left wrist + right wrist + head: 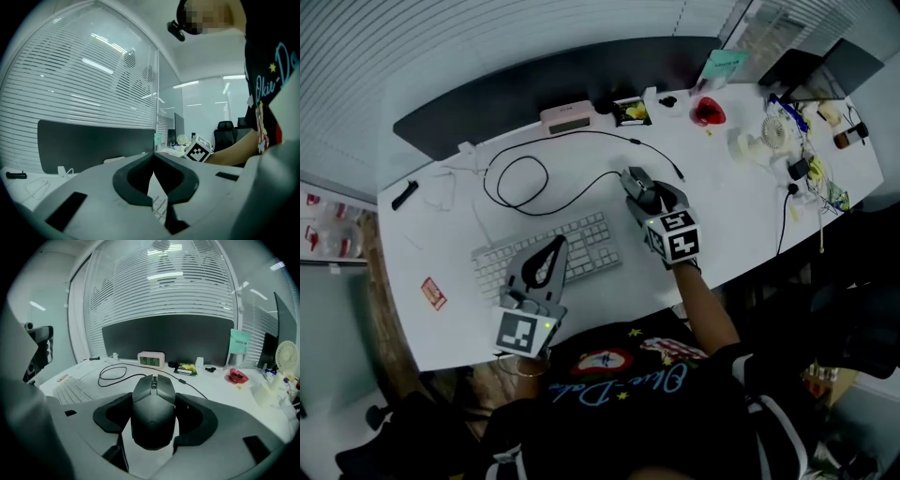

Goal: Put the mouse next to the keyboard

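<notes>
- Writing: digital clock (151, 360) by the far edge of the tabletop (741, 220) reads 9:16. The right gripper's (644, 194) marker cube shows a 5 and a 4.
- Teal card (239, 344) propped at the far edge carries print too small to read. So does the red label (433, 293) near the tabletop's left edge.
- Mouse (153, 413): dark and wedged between the right gripper's jaws, which press on its two flanks. It sits just off the right end of the keyboard (586, 246), not touching it.
- Long axis of the mouse runs from the near edge toward the far edge. Its nose and scroll wheel point at the clock.
- Mouse flanks are covered by the jaw pads. Cannot tell whether its underside rests on the tabletop or hangs just above it.
- Left gripper (153, 161): jaw tips drawn together with nothing between them. It hovers over the keyboard's near left part and hides those keys in the head view. A sliver of keys shows through the slit below the tips.
- Black cable (516, 173) loops on the tabletop beyond the keyboard. One run ends close to the mouse's nose, and whether it joins there is unclear.
- Right end of the tabletop holds a small white fan (778, 131) and a tangle of small items too fine to identify.
</notes>
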`<action>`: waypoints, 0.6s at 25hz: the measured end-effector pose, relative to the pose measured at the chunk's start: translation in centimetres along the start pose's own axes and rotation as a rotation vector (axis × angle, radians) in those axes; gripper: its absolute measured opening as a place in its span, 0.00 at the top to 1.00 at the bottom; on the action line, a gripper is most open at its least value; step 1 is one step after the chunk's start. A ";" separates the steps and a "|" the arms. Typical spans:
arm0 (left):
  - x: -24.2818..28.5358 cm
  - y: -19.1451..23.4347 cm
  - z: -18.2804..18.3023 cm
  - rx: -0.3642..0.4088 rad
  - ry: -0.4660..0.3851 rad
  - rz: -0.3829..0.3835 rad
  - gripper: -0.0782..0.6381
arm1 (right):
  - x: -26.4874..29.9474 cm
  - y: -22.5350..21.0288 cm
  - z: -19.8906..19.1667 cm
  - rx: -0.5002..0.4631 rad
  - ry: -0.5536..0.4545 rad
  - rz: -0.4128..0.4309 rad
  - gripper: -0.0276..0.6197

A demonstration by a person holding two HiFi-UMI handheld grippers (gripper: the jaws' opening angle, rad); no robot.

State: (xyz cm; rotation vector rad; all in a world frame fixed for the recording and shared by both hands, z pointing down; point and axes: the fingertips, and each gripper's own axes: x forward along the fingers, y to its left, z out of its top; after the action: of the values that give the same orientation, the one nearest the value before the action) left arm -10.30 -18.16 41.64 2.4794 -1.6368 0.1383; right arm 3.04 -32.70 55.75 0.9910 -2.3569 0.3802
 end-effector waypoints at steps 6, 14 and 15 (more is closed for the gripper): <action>-0.2 -0.7 -0.9 -0.018 0.002 -0.045 0.89 | -2.8 -0.3 -3.2 0.079 0.013 -0.073 0.55; -0.6 -1.5 -1.1 -0.003 0.013 -0.088 0.89 | -4.0 0.0 -6.7 0.125 0.055 -0.122 0.55; -0.7 -1.5 -1.2 0.001 0.014 -0.093 0.89 | -4.0 0.1 -7.1 0.130 0.061 -0.127 0.55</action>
State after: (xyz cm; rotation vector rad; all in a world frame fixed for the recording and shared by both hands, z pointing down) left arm -9.17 -16.77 42.58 2.5438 -1.5134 0.1444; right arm 8.00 -27.17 59.16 1.1654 -2.2243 0.5120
